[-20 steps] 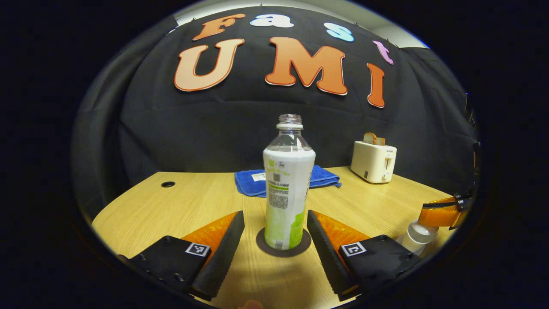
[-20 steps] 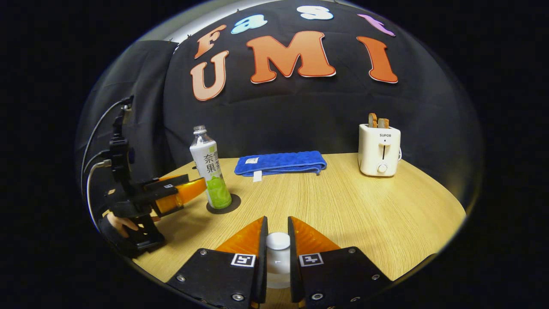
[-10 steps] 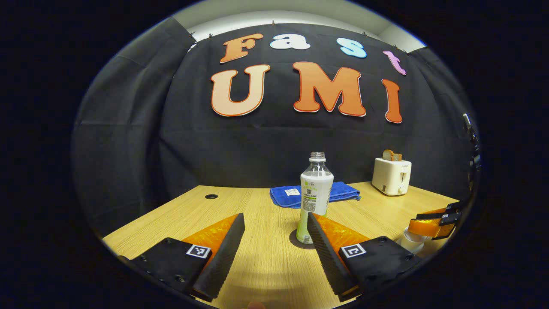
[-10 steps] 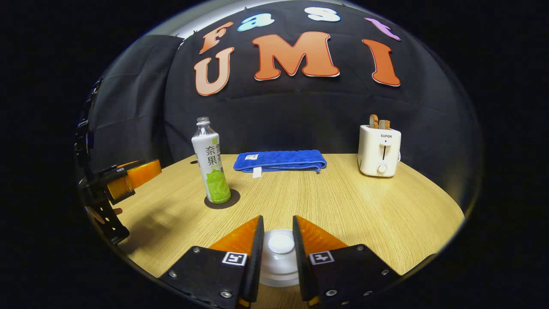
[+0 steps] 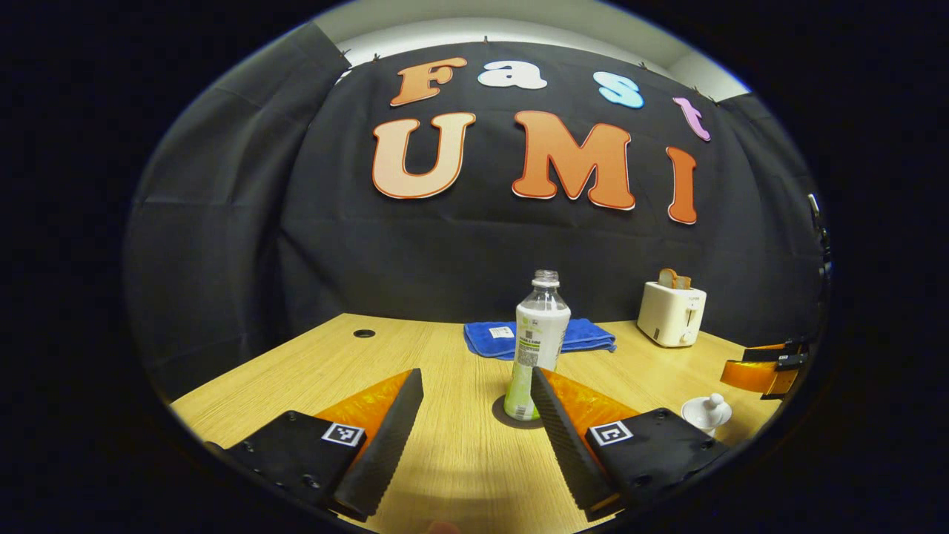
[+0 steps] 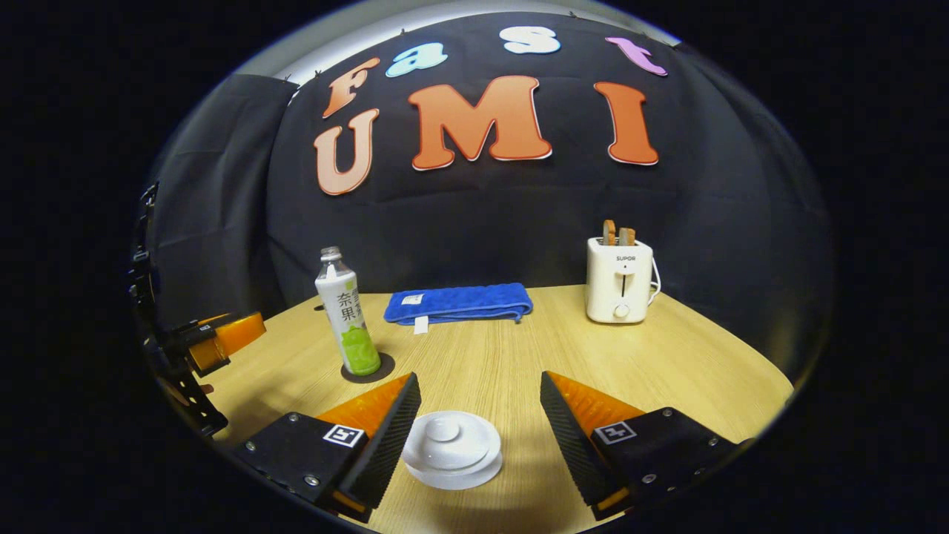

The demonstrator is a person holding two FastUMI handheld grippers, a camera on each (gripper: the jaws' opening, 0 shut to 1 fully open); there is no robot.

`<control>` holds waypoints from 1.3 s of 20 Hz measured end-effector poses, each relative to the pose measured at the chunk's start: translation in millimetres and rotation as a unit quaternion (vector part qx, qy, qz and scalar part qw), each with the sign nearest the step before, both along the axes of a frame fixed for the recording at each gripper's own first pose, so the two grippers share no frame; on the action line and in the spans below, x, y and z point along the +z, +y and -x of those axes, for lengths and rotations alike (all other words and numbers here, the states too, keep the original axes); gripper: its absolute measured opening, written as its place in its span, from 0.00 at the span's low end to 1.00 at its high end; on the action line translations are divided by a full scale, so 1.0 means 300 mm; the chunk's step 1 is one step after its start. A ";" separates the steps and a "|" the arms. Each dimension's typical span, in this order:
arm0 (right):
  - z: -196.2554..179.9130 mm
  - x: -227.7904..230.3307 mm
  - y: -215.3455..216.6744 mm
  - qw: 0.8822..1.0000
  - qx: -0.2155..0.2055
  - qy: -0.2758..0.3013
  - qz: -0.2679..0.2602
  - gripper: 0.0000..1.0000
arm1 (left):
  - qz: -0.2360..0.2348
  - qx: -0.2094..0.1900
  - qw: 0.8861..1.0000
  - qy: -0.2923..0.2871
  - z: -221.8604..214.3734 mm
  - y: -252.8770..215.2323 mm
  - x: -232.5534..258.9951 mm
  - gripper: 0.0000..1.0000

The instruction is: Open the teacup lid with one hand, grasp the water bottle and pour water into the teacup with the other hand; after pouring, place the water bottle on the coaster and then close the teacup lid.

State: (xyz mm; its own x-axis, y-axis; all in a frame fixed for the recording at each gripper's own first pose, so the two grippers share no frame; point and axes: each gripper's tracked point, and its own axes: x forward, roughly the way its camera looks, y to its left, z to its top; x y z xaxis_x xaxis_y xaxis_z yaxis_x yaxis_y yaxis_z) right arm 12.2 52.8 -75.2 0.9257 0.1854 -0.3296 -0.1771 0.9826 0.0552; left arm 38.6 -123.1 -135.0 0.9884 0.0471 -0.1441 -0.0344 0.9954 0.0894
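On my wood-grain counter (image 6: 593,356) I count one capless plastic water bottle (image 6: 346,317) upright on one round dark coaster (image 6: 368,368) at far left, one white lidded teacup (image 6: 452,449) near me, one folded blue towel (image 6: 458,302) and one toaster (image 6: 620,279) holding two slices. My right tongs (image 6: 474,423) are spread wide around the teacup, touching nothing. My left tongs (image 5: 474,415) gape empty, with open counter between them and the bottle.

Glossy teacup lid (image 6: 452,447), wood-grain table (image 6: 667,363)
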 end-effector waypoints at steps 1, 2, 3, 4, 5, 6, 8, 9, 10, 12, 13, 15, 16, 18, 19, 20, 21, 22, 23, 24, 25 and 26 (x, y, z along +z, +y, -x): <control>-0.002 0.010 -0.019 1.000 -0.007 -0.002 -0.001 0.97 | -0.001 0.002 1.000 -0.003 -0.004 0.007 0.007 0.94; 0.001 0.015 -0.036 1.000 -0.013 -0.004 -0.002 0.97 | -0.002 0.004 1.000 -0.005 -0.005 0.013 0.011 0.94; 0.000 0.024 -0.046 1.000 -0.016 -0.005 -0.004 0.97 | -0.002 0.006 1.000 -0.006 -0.005 0.020 0.017 0.94; 0.004 0.031 -0.052 1.000 -0.019 -0.007 -0.006 0.97 | -0.004 0.009 1.000 -0.008 -0.009 0.027 0.022 0.94; 0.003 0.039 -0.059 1.000 -0.021 -0.010 -0.007 0.97 | -0.005 0.013 1.000 -0.010 -0.011 0.038 0.030 0.94; 0.006 0.049 -0.064 1.000 -0.022 -0.013 -0.006 0.97 | -0.005 0.018 1.000 -0.012 -0.008 0.046 0.033 0.94; 0.014 0.057 -0.072 1.000 -0.021 -0.018 -0.005 0.97 | 0.008 0.015 1.000 -0.012 -0.001 0.033 0.029 0.94; 0.015 0.064 -0.074 1.000 -0.019 -0.020 -0.005 0.97 | 0.015 0.013 1.000 -0.011 0.000 0.023 0.026 0.94; 0.017 0.067 -0.081 1.000 -0.018 -0.022 -0.005 0.96 | 0.020 0.012 1.000 -0.009 0.001 0.017 0.024 0.94; 0.006 0.066 -0.093 1.000 -0.020 -0.023 -0.008 0.97 | 0.026 0.007 1.000 -0.010 0.006 0.002 0.026 0.95; 0.004 0.067 -0.101 0.999 -0.022 -0.022 -0.010 0.97 | 0.027 0.005 1.000 -0.012 0.005 -0.004 0.031 0.95; 0.007 0.070 -0.114 0.999 -0.025 -0.023 -0.018 0.97 | 0.025 0.000 1.000 -0.015 0.004 -0.015 0.037 0.95; 0.011 0.071 -0.122 0.999 -0.028 -0.025 -0.020 0.96 | 0.027 -0.003 0.999 -0.017 0.005 -0.021 0.041 0.94; 0.015 0.070 -0.135 0.999 -0.031 -0.025 -0.020 0.97 | 0.026 -0.005 0.999 -0.021 0.002 -0.030 0.047 0.94; 0.019 0.069 -0.141 0.999 -0.031 -0.024 -0.019 0.97 | 0.024 -0.006 0.999 -0.021 0.002 -0.032 0.045 0.95; 0.019 0.070 -0.143 0.999 -0.031 -0.025 -0.019 0.97 | 0.024 -0.009 0.999 -0.019 0.002 -0.039 0.044 0.95; 0.018 0.074 -0.145 0.999 -0.030 -0.027 -0.020 0.97 | 0.027 -0.011 0.999 -0.016 0.004 -0.047 0.040 0.95; 0.022 0.075 -0.146 0.999 -0.028 -0.028 -0.021 0.97 | 0.031 -0.014 0.999 -0.014 0.007 -0.055 0.037 0.95; 0.022 0.075 -0.147 0.999 -0.028 -0.029 -0.021 0.97 | 0.034 -0.016 0.999 -0.012 0.008 -0.064 0.035 0.95; 0.024 0.071 -0.148 0.999 -0.028 -0.028 -0.021 0.97 | 0.036 -0.019 0.999 -0.012 0.009 -0.072 0.033 0.95; 0.024 0.069 -0.152 0.999 -0.027 -0.028 -0.020 0.97 | 0.037 -0.020 0.999 -0.012 0.008 -0.078 0.034 0.95; 0.024 0.069 -0.152 0.999 -0.028 -0.028 -0.019 0.97 | 0.037 -0.021 0.999 -0.012 0.007 -0.081 0.034 0.95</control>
